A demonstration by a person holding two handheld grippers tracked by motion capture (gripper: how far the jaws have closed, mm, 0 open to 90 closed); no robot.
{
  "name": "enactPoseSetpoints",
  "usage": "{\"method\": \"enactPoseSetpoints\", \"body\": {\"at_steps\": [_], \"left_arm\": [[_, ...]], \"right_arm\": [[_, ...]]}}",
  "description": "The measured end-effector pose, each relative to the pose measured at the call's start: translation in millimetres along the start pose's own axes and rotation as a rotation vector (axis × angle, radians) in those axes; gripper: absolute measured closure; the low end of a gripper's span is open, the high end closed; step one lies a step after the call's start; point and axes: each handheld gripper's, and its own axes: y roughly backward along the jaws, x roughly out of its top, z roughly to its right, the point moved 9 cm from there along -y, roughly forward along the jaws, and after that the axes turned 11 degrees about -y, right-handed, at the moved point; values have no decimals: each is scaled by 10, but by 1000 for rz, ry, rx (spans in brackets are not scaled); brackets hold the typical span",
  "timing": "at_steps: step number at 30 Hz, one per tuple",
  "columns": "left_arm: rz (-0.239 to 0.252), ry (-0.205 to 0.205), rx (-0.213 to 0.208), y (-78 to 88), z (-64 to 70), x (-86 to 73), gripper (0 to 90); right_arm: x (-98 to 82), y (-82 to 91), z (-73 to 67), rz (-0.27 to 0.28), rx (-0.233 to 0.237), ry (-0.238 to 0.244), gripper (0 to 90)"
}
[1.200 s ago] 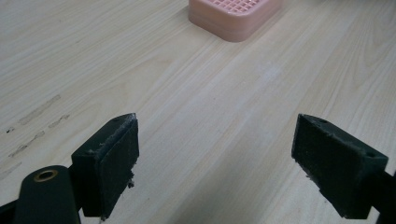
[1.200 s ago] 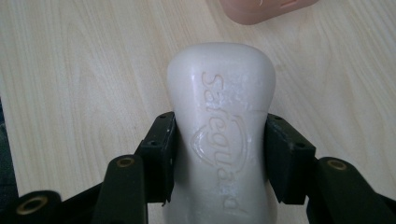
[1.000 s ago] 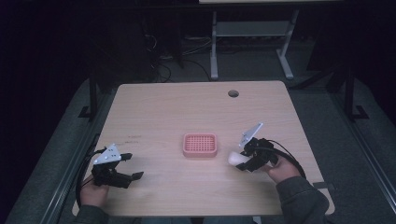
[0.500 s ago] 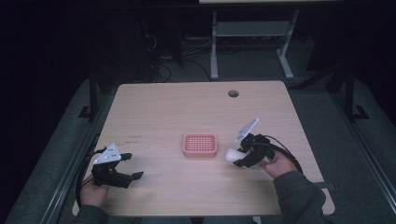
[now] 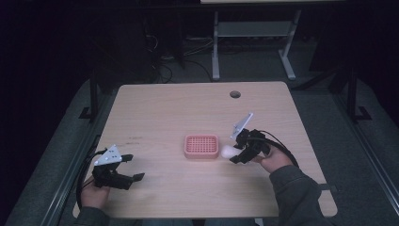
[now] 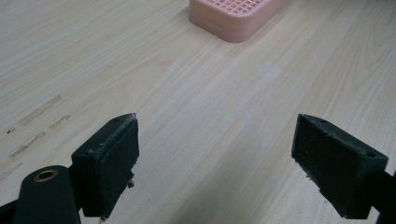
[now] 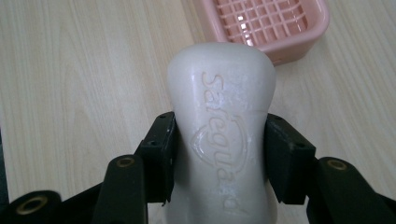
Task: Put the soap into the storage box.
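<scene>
Right tongs (image 7: 219,154) clamped on soap (image 7: 222,130), held above bench (image 5: 155,113) just beside dish (image 5: 201,146) | left tongs (image 6: 219,158) apart, empty | risk: smooth soap, narrow side grip, may slip or clip dish rim and tip out.

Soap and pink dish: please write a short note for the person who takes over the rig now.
Right gripper: shut on the white soap bar, held just right of the pink soap dish in the high view.
Left gripper: open, holds nothing, low over the table at its near left corner.
Done: soap is gripped.
Left, probably: set the soap in the dish, which has nothing in it, then release.
</scene>
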Motion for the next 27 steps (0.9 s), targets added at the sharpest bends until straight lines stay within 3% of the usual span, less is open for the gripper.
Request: {"method": "enactPoseSetpoints", "body": {"at_steps": [9, 27], "left_arm": [[2, -5, 1, 0, 0, 3, 148], [4, -6, 0, 1, 0, 8, 148]], "right_arm": [[117, -19, 26, 13, 16, 0, 488], [310, -86, 48, -20, 13, 24, 488]]}}
